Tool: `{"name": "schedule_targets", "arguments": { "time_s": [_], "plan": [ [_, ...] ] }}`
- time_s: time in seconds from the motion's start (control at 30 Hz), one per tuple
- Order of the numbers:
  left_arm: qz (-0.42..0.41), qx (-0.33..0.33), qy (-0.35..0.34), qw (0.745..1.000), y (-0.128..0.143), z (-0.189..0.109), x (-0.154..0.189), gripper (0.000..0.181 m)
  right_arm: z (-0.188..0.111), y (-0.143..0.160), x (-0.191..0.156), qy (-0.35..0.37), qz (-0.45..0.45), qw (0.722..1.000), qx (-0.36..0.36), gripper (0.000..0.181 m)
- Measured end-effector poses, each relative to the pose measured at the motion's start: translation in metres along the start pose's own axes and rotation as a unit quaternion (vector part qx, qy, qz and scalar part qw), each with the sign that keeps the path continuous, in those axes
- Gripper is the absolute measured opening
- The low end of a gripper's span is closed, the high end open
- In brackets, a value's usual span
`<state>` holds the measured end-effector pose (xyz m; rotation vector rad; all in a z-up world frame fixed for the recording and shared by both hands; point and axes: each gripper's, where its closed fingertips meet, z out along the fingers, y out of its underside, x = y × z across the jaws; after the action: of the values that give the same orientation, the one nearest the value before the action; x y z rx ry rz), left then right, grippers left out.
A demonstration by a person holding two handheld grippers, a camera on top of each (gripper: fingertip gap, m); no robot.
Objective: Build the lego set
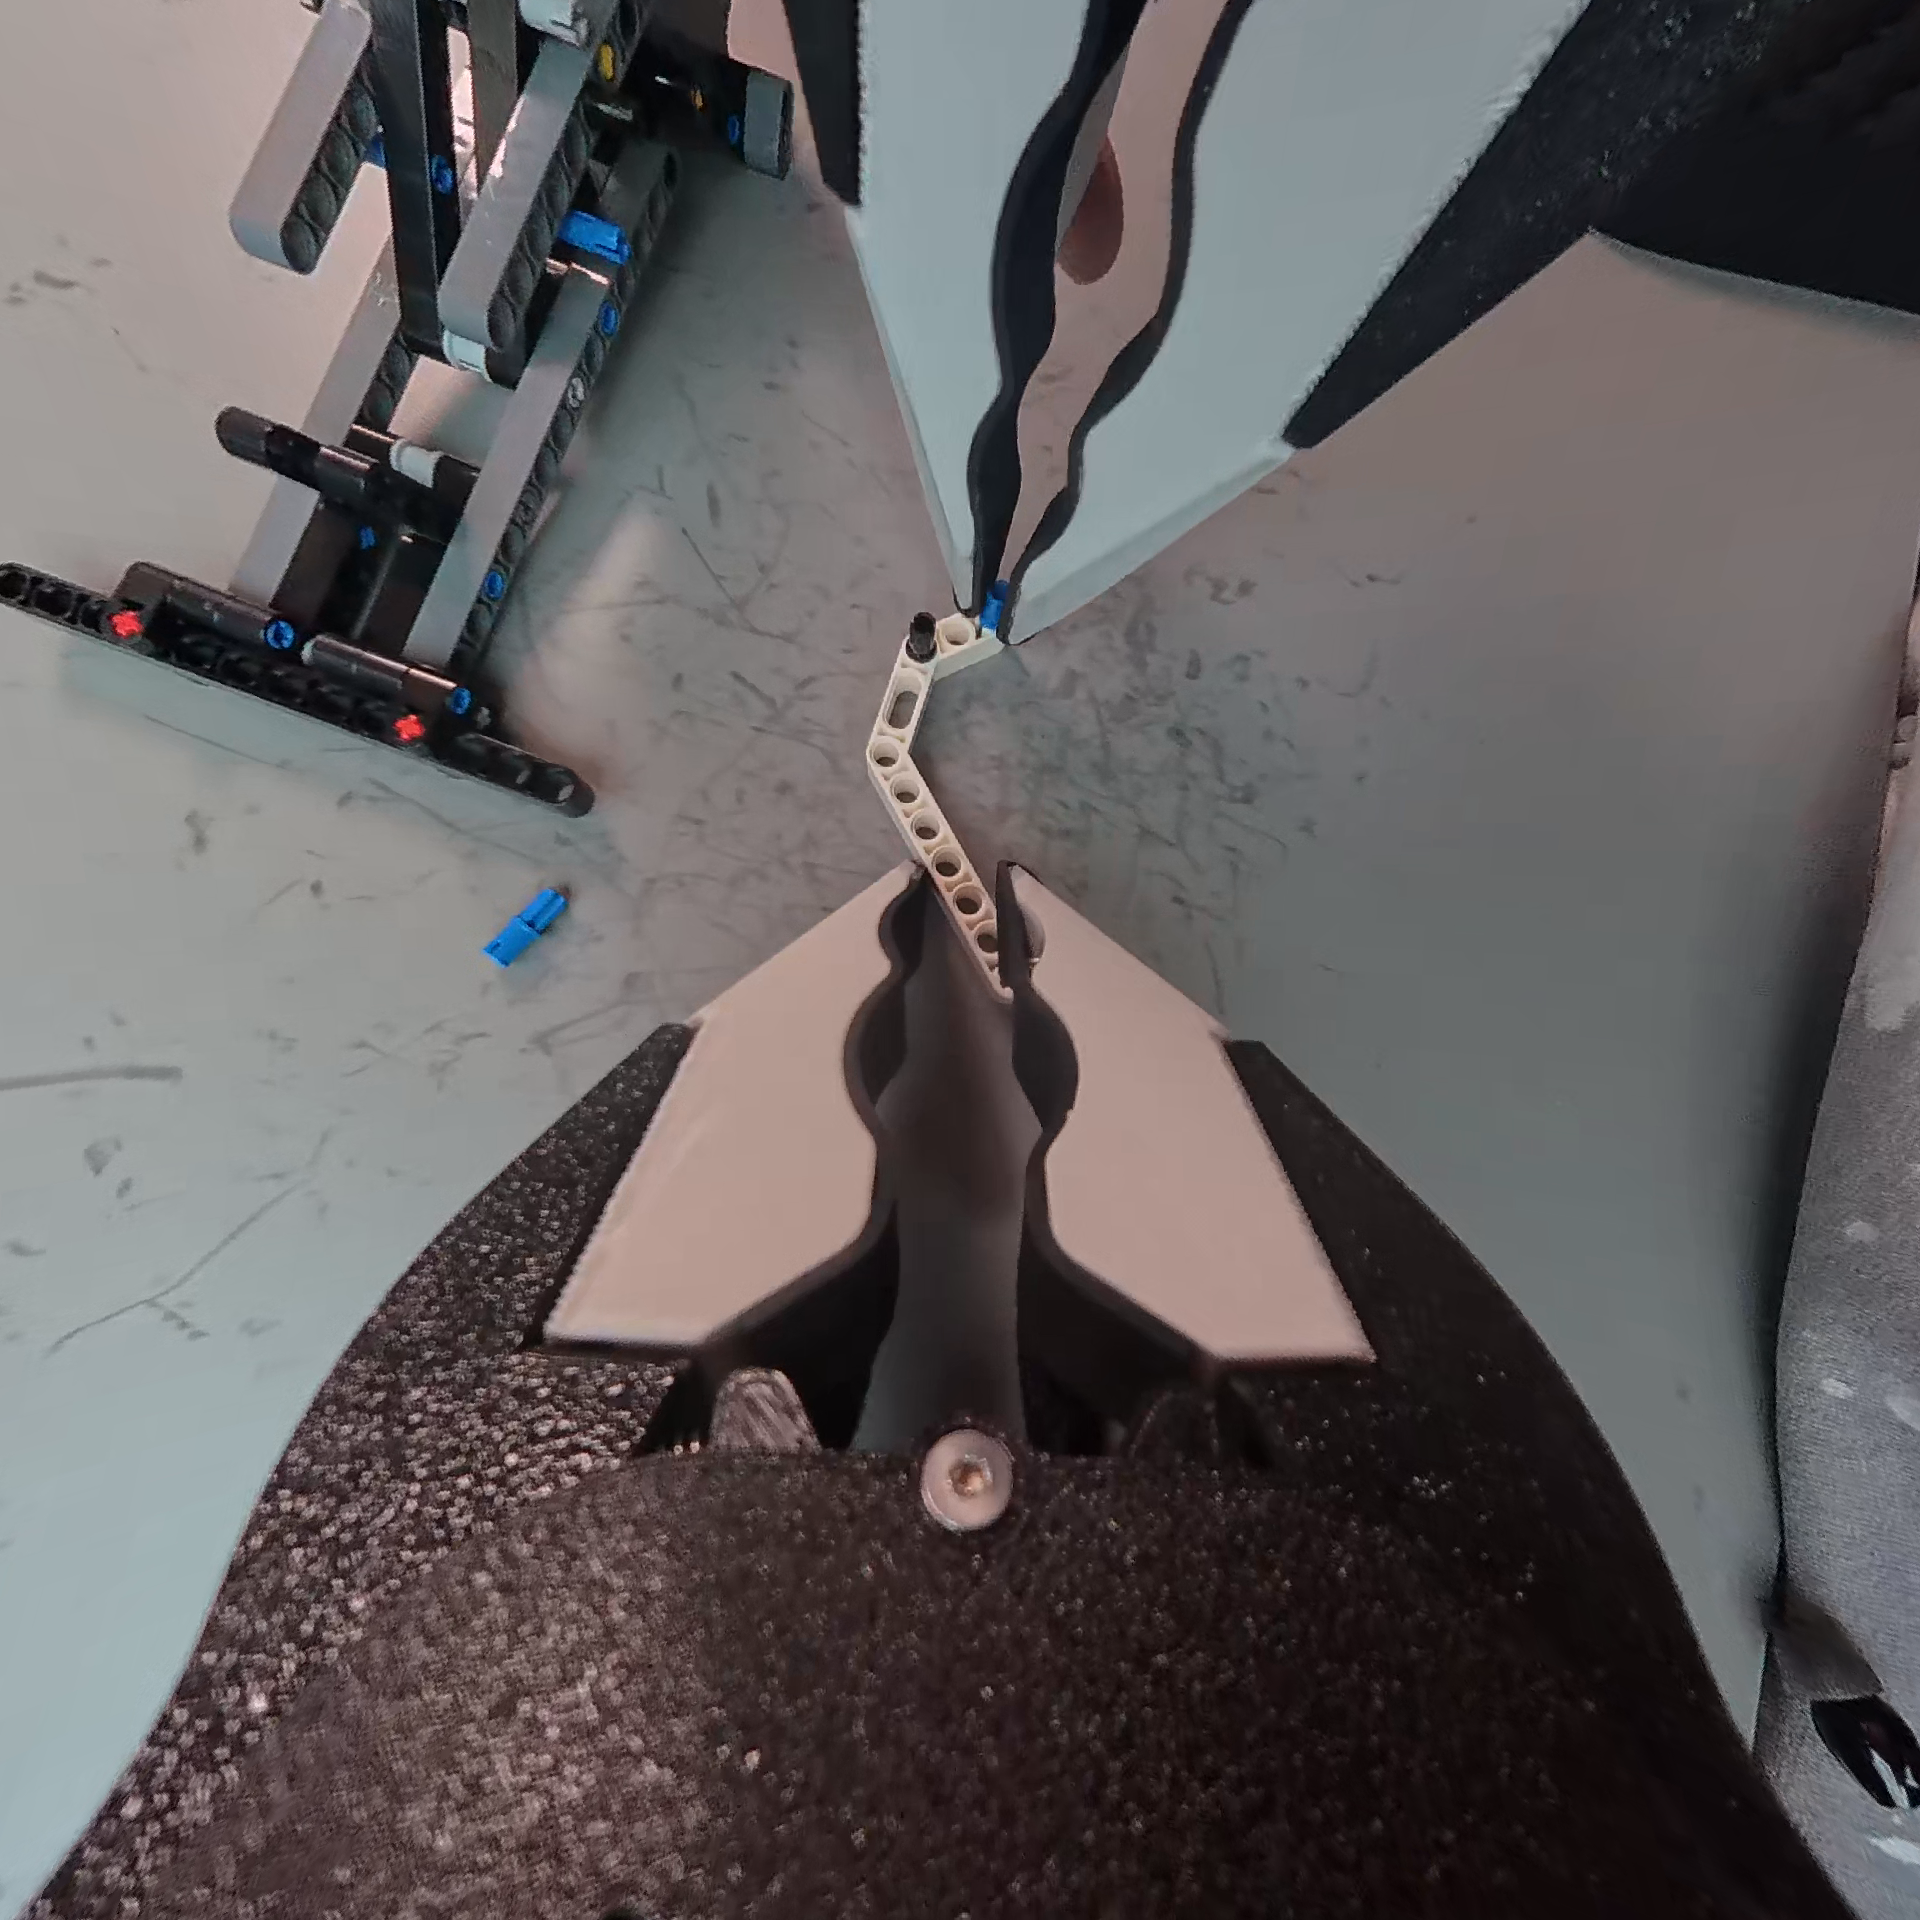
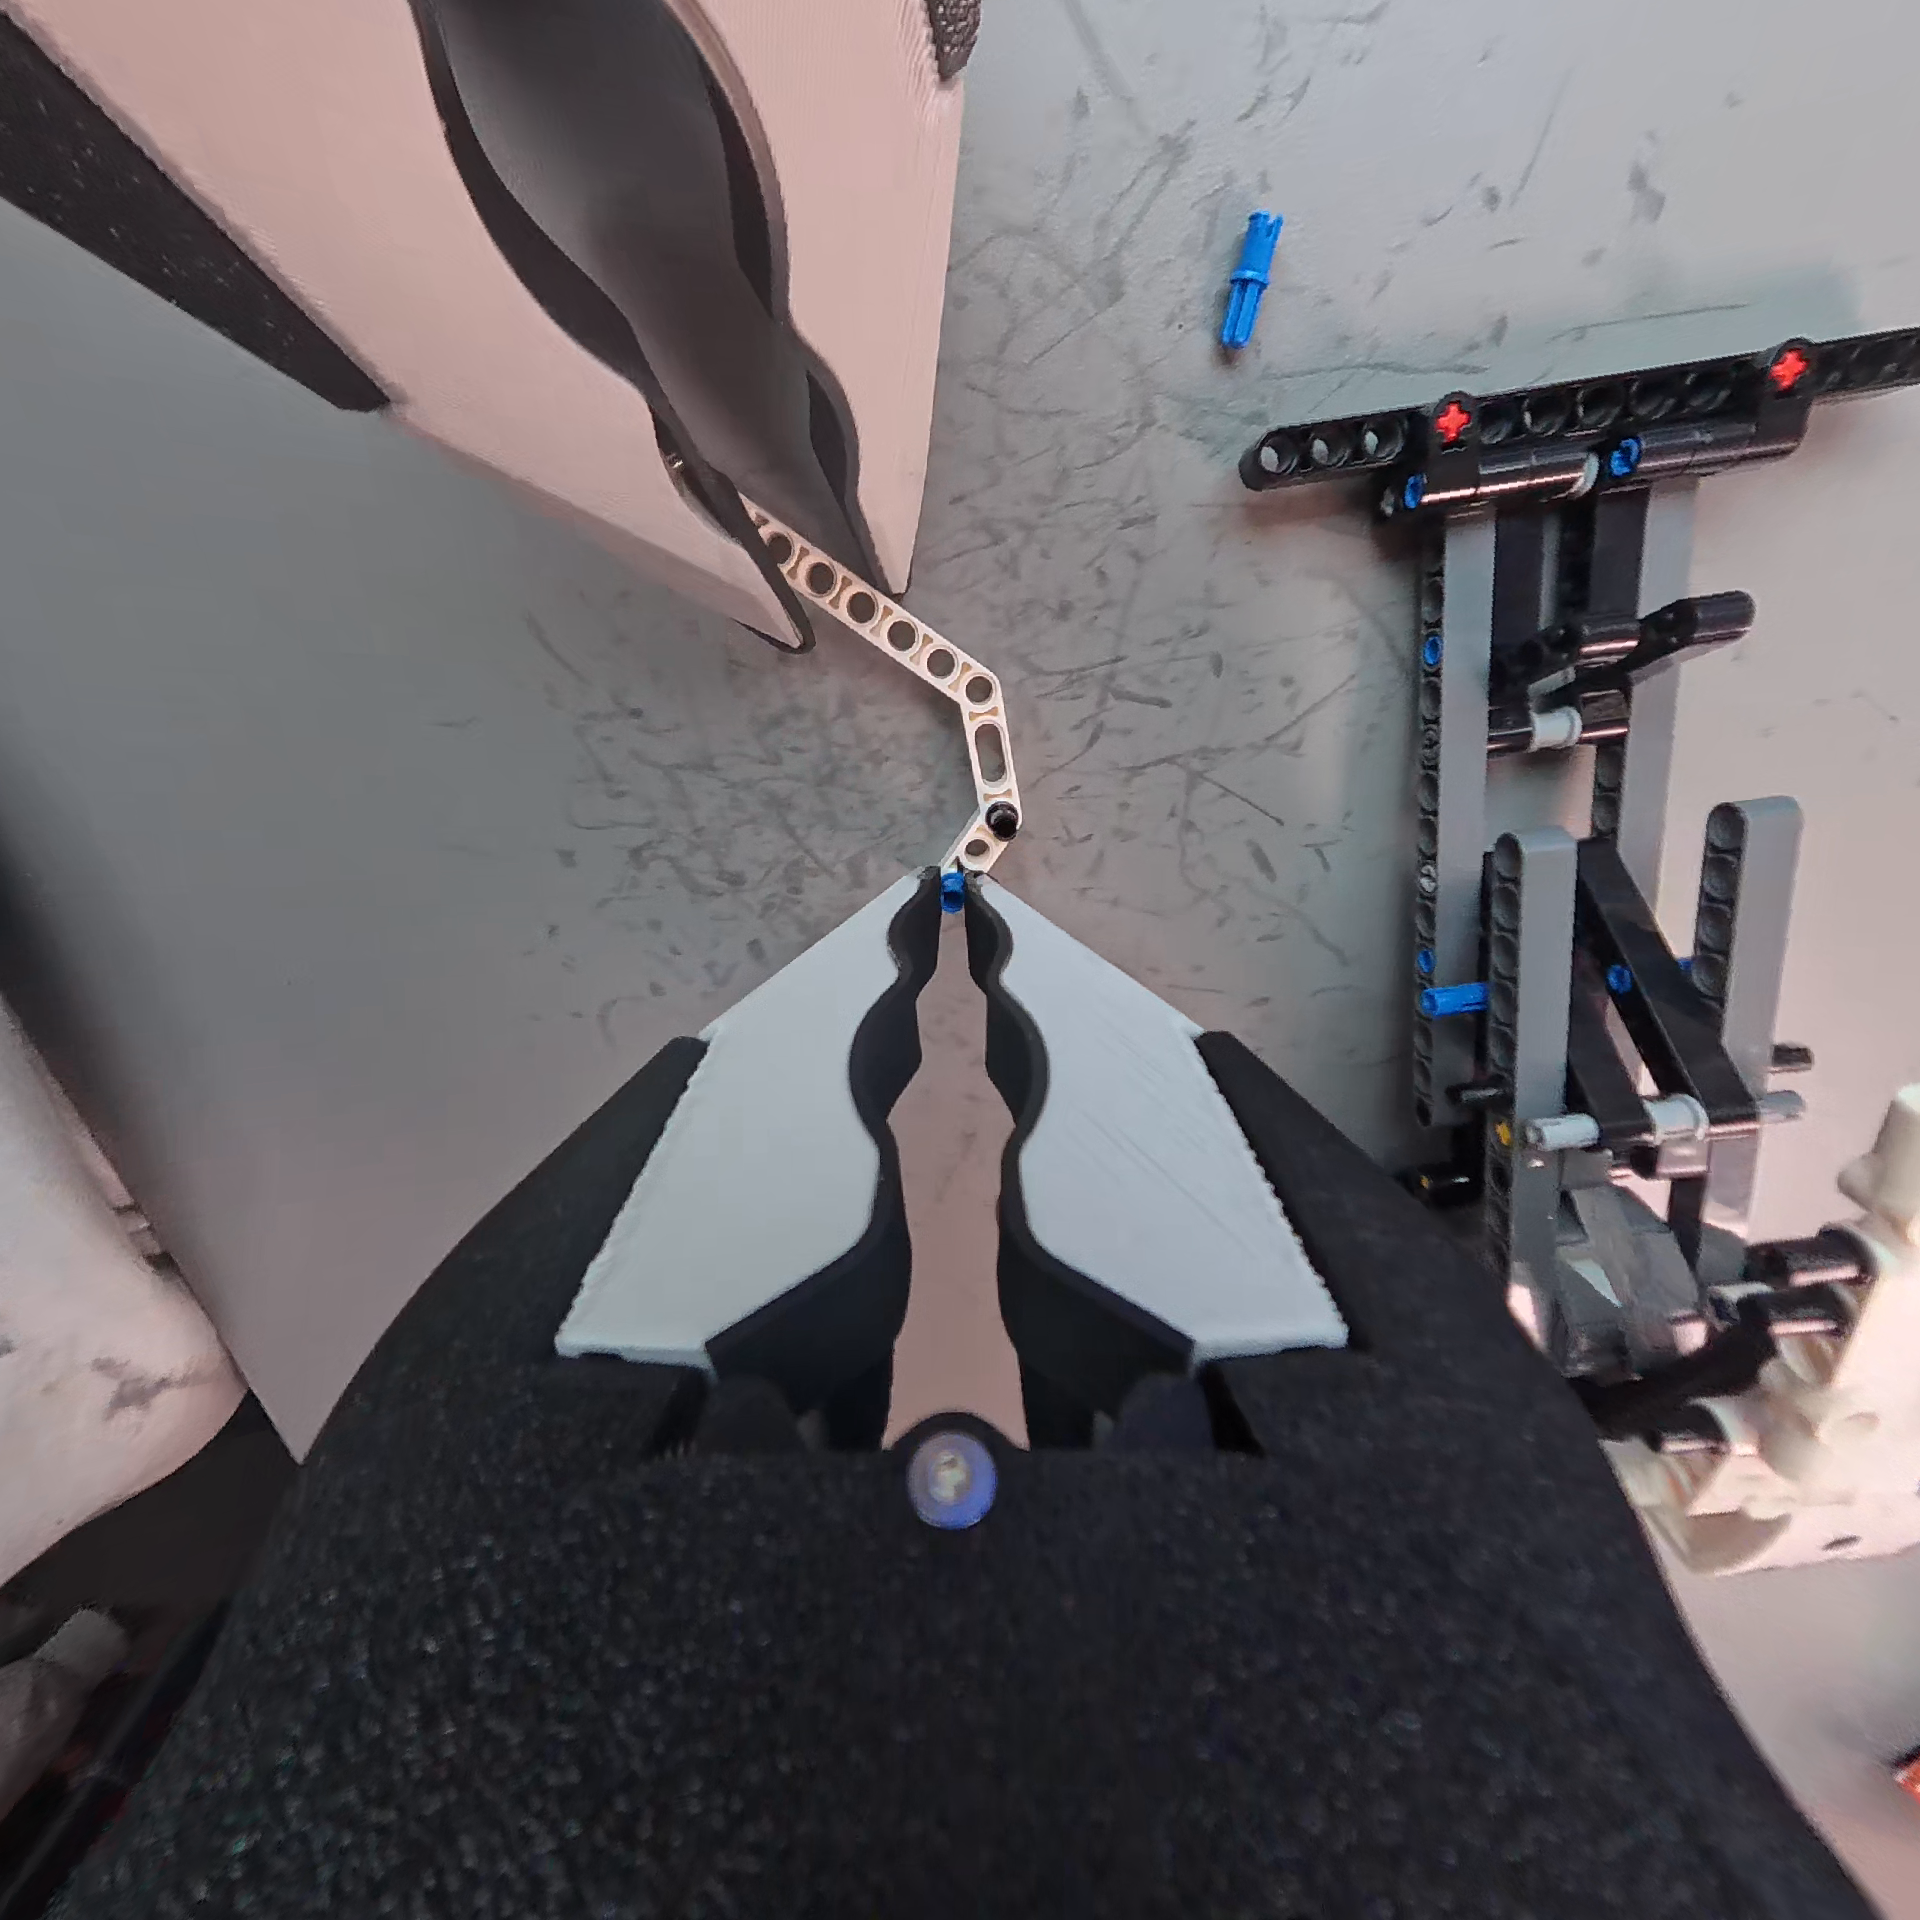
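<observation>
My left gripper (image 1: 961, 883) is shut on the long end of a white bent beam (image 1: 909, 769) and holds it over the table. A black pin (image 1: 921, 630) sits in a hole near the beam's short end. My right gripper (image 2: 951, 883) is shut on a small blue pin (image 2: 951, 891) and holds it at the end hole of the beam (image 2: 914, 644). In the left wrist view the right gripper (image 1: 992, 613) comes in from the top with the blue pin (image 1: 995, 601) at its tips. In the right wrist view the left gripper (image 2: 821, 613) comes in from the upper left.
The partly built black and grey model (image 1: 416, 416) lies on the scratched grey table at the upper left, and at the right in the right wrist view (image 2: 1590, 831). A loose blue pin (image 1: 525, 928) lies beside it and shows in the right wrist view (image 2: 1247, 281). White parts (image 2: 1818, 1403) lie at the right edge. Some 5 centimeters of space lies between my two pairs of fingers.
</observation>
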<state>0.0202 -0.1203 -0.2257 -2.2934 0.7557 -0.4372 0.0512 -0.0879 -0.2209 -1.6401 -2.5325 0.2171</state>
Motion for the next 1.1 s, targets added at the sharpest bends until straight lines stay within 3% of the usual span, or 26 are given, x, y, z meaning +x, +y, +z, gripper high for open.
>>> {"name": "schedule_targets", "arguments": {
  "time_s": [0.03, 0.07, 0.13, 0.2, 0.3, 0.47, 0.87, 1.0, 1.03, 1.1],
  "plan": [
    [-0.001, 0.0, 0.0, 1.0, 0.0, 0.0, 0.0, 0.012, 0.0, 0.0, 0.0, 0.005, 0.0, 1.0, 0.018, 0.004],
    [0.0, 0.0, -0.001, 1.0, 0.0, 0.0, 0.0, 0.012, 0.0, -0.001, 0.0, 0.012, -0.006, 0.999, 0.04, 0.004],
    [0.001, 0.0, -0.005, 1.0, 0.0, 0.0, -0.001, 0.009, -0.004, -0.002, -0.003, 0.014, -0.009, 0.996, 0.089, 0.023],
    [0.0, 0.001, -0.004, 1.0, 0.0, 0.0, -0.001, 0.009, -0.013, -0.008, -0.005, 0.032, -0.022, 0.99, 0.137, 0.021],
    [-0.001, 0.002, -0.004, 1.0, 0.0, 0.001, -0.002, 0.009, -0.018, -0.008, -0.011, 0.063, -0.06, 0.985, 0.152, 0.015],
    [0.001, 0.002, -0.006, 1.0, 0.0, 0.001, -0.002, 0.008, -0.011, 0.001, -0.016, 0.073, -0.066, 0.986, 0.136, 0.0],
    [0.006, 0.002, -0.009, 1.0, 0.0, 0.001, -0.002, 0.008, -0.009, 0.002, -0.016, 0.036, -0.055, 0.995, 0.076, 0.0],
    [0.01, 0.002, -0.008, 1.0, 0.0, 0.001, -0.002, 0.008, -0.01, 0.0, -0.014, 0.042, -0.014, 0.987, 0.157, 0.0],
    [0.017, 0.003, -0.008, 1.0, 0.0, 0.001, -0.002, 0.008, -0.012, 0.0, -0.014, 0.042, -0.003, 0.981, 0.187, 0.011],
    [0.021, 0.005, -0.006, 1.0, -0.001, 0.001, -0.002, 0.008, -0.019, -0.003, -0.014, 0.037, 0.018, 0.968, 0.249, 0.015]
  ]
}}
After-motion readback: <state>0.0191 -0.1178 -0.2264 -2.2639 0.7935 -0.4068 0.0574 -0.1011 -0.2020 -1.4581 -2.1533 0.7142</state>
